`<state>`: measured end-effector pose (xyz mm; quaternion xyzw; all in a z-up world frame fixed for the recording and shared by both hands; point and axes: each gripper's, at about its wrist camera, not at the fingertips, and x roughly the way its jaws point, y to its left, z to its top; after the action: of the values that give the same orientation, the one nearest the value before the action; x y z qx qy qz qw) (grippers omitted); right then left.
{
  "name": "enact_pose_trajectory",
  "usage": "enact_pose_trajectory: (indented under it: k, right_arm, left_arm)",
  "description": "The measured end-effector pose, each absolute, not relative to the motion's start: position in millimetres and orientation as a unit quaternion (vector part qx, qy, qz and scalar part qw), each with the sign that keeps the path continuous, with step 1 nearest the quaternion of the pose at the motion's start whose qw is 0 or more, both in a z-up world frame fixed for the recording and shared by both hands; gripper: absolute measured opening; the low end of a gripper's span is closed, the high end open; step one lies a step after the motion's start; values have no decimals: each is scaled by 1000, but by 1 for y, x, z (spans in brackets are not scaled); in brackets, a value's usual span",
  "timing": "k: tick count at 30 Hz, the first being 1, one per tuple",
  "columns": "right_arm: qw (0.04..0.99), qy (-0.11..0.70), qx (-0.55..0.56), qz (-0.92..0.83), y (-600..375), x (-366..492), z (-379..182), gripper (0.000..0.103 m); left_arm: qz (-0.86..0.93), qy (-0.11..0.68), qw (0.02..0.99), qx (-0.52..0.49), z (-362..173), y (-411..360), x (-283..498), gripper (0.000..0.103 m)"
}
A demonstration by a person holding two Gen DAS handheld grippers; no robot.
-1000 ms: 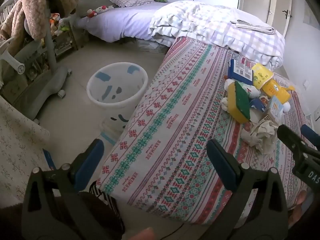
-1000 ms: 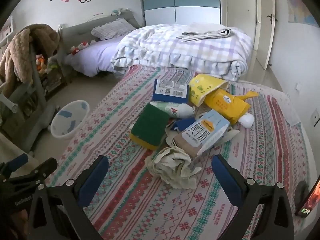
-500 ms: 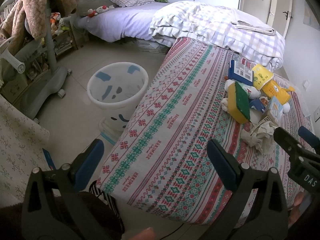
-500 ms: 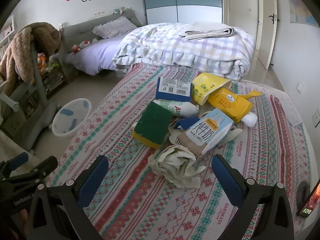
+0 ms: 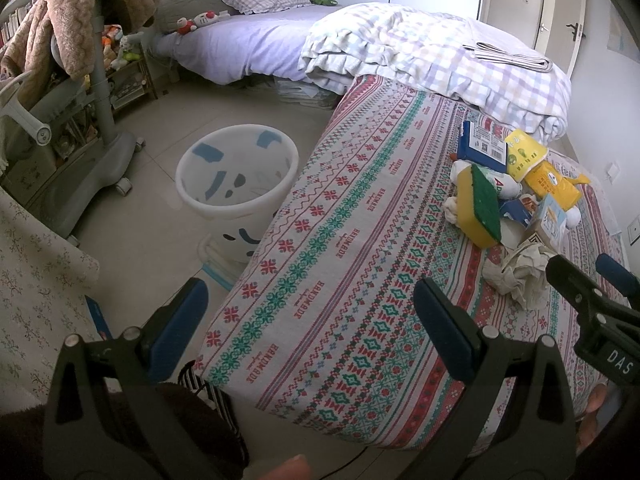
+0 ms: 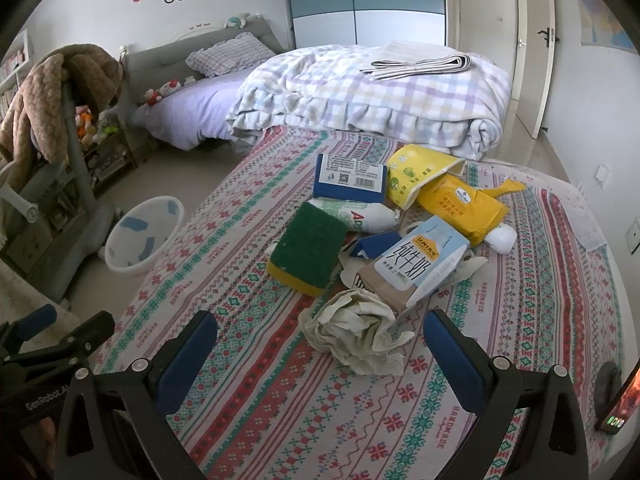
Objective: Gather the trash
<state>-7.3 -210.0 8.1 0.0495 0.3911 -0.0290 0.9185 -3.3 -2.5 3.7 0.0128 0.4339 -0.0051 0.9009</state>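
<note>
While both grippers' fingers stand spread and empty, the right gripper [image 6: 320, 354] should straddle the crumpled paper [image 6: 354, 330] beside the sponge [image 6: 308, 248] squarely.

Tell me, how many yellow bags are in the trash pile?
2: a pale yellow bag beside the blue box, and a darker yellow pouch just right of it. Others may be hidden underneath.

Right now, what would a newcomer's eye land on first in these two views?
The heap of trash on the patterned bedspread: a green-and-yellow sponge, a milk carton, yellow packaging, and a crumpled paper wad nearest the open right tool. Next, the white wastebasket on the floor beside the bed, ahead of the open left tool.
</note>
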Motion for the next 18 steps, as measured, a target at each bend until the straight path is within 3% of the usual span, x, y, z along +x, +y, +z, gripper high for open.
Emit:
enact_pose_trajectory:
  k: [18]
  right_arm:
    - [918,391,50,-29,-210,-7,8,103]
  left_arm:
    - [-6,435,900,11,3,0,-3,102]
